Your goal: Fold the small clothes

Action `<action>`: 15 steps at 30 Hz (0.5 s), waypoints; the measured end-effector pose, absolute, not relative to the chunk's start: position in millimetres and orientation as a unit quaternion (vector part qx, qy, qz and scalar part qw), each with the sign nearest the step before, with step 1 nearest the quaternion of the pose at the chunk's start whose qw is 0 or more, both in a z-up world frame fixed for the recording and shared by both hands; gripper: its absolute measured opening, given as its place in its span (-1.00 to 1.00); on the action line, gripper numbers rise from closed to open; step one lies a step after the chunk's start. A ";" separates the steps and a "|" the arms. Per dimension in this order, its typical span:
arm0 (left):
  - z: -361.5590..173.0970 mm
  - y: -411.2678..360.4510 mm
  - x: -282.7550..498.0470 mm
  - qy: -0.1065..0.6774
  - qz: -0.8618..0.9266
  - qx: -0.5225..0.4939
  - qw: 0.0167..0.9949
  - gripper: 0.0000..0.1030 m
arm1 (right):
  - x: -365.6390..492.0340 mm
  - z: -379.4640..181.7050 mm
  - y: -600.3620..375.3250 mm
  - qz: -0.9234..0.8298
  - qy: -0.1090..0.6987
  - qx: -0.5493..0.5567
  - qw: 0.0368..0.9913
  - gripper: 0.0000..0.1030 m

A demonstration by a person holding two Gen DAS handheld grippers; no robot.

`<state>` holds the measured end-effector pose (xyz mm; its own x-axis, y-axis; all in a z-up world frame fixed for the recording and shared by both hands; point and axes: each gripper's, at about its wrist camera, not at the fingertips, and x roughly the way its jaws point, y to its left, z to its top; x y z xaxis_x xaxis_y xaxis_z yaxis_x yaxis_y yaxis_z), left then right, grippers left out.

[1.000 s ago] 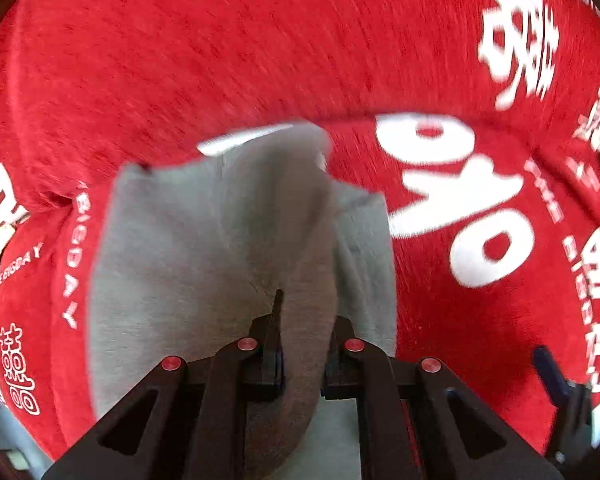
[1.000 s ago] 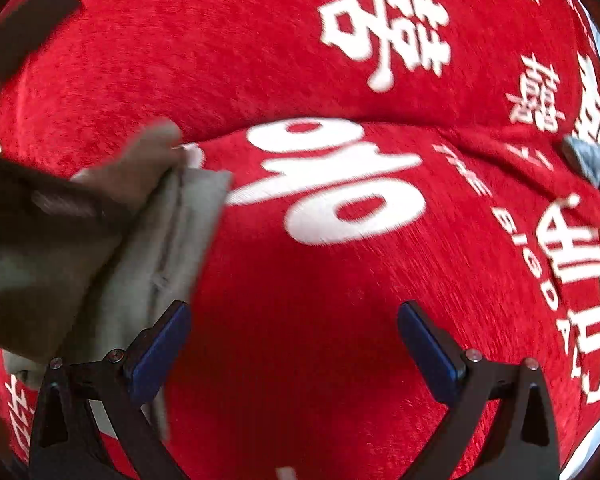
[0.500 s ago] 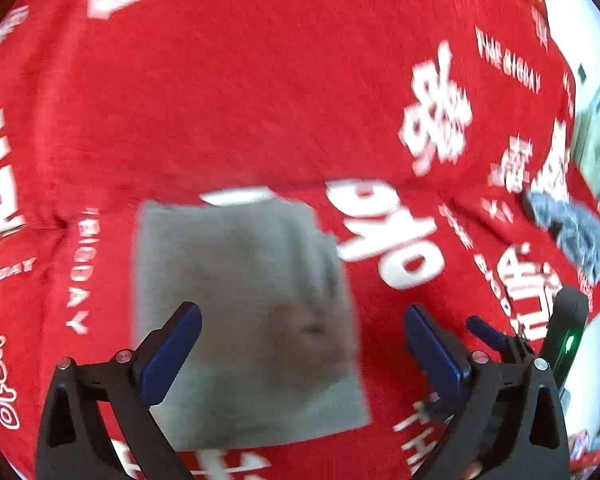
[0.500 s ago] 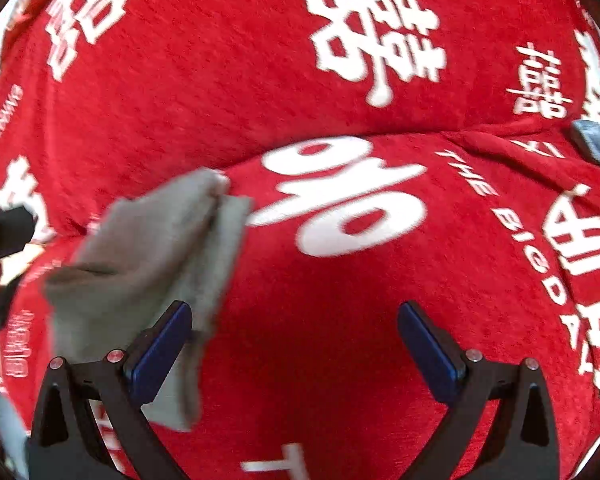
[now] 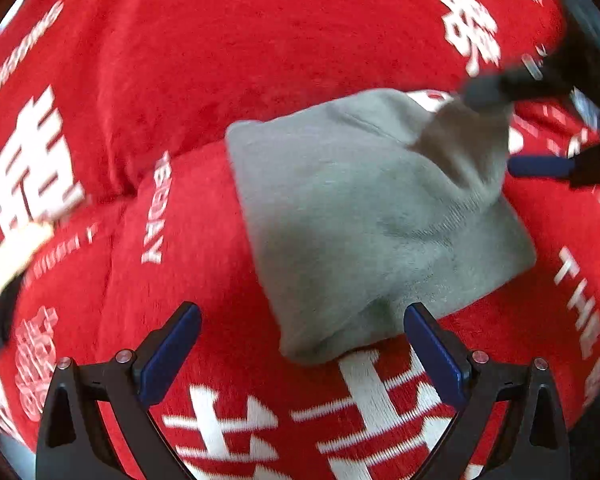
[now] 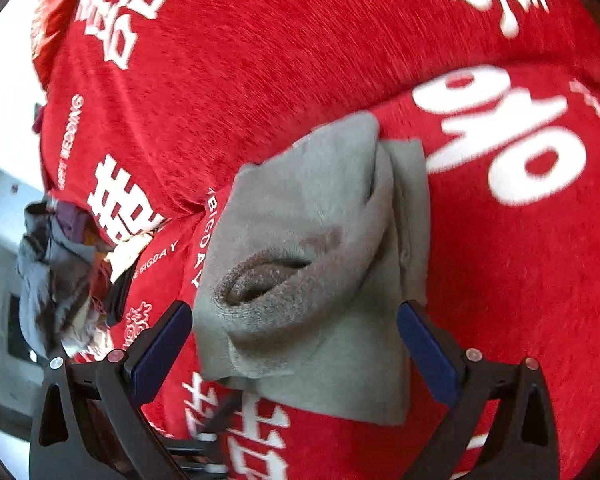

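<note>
A grey folded garment (image 5: pixel 364 216) lay on a red cloth (image 5: pixel 228 80) printed with white characters and lettering, which covered a soft, creased surface.

In the left wrist view, the left claw (image 5: pixel 302 344) stood wide open with nothing between its blue pads (image 5: pixel 168 356); its jaws had just opened. The garment lay just ahead of it, its near edge between the two fingertips and closer to the right one. The garment's long axis ran from that near edge up and to the right, away from the claw. At the far right corner, the right claw (image 5: pixel 516 132) appeared blurred, one dark finger above the raised corner of the fabric and one blue pad beside it; whether they touched the fabric was not clear.

In the right wrist view, the right claw (image 6: pixel 292 344) was also wide open and gripped nothing. The garment (image 6: pixel 312 248) sat between and just beyond its fingertips, with an open ribbed cuff facing the camera and its length running away towards the upper right. A heap of mixed clothes (image 6: pixel 56 264) lay at the left edge, well apart.
</note>
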<state>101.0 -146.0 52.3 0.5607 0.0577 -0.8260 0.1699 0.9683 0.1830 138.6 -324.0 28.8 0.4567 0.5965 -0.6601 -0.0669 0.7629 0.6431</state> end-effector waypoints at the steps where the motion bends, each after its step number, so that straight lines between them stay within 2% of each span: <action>1: 47.7 -149.4 102.1 0.464 -0.025 0.132 0.875 0.96 | 138.7 29.0 -322.7 0.206 0.477 0.281 0.807 0.99; 2: 42.3 -149.5 108.2 0.466 -0.014 0.136 0.874 0.96 | 139.9 28.8 -321.3 0.202 0.476 0.276 0.810 0.97; 3: 38.5 -144.6 114.5 0.472 -0.005 0.129 0.872 0.96 | 143.9 26.5 -317.7 0.193 0.484 0.263 0.812 0.71; 4: 35.0 -138.5 120.2 0.479 0.005 0.114 0.870 0.96 | 148.3 22.5 -313.6 0.189 0.493 0.251 0.811 0.27; 5: 31.9 -125.5 128.1 0.491 0.017 0.082 0.867 0.90 | 153.4 16.8 -309.3 0.194 0.508 0.241 0.804 -0.65; 6: 31.5 -111.0 130.6 0.502 0.020 0.043 0.864 0.75 | 155.9 11.9 -309.4 0.191 0.525 0.238 0.794 -0.74; 7: 32.4 -98.1 131.0 0.512 0.008 -0.001 0.859 0.35 | 151.8 14.4 -316.5 0.187 0.516 0.251 0.798 -0.75; 8: 34.3 -85.6 130.9 0.522 -0.013 -0.048 0.852 0.06 | 145.7 20.3 -320.0 0.194 0.495 0.257 0.807 -0.77; 9: 38.6 -71.7 126.1 0.522 -0.023 -0.093 0.848 0.04 | 132.9 30.4 -322.1 0.209 0.464 0.250 0.823 -0.77; 11: 43.2 -63.2 119.1 0.513 -0.017 -0.101 0.852 0.04 | 117.2 26.9 -320.3 0.216 0.452 0.247 0.829 -0.77; 15: 27.1 -63.5 110.3 0.539 -0.015 -0.087 0.838 0.04 | 109.2 -21.8 -312.6 0.188 0.497 0.234 0.814 -0.77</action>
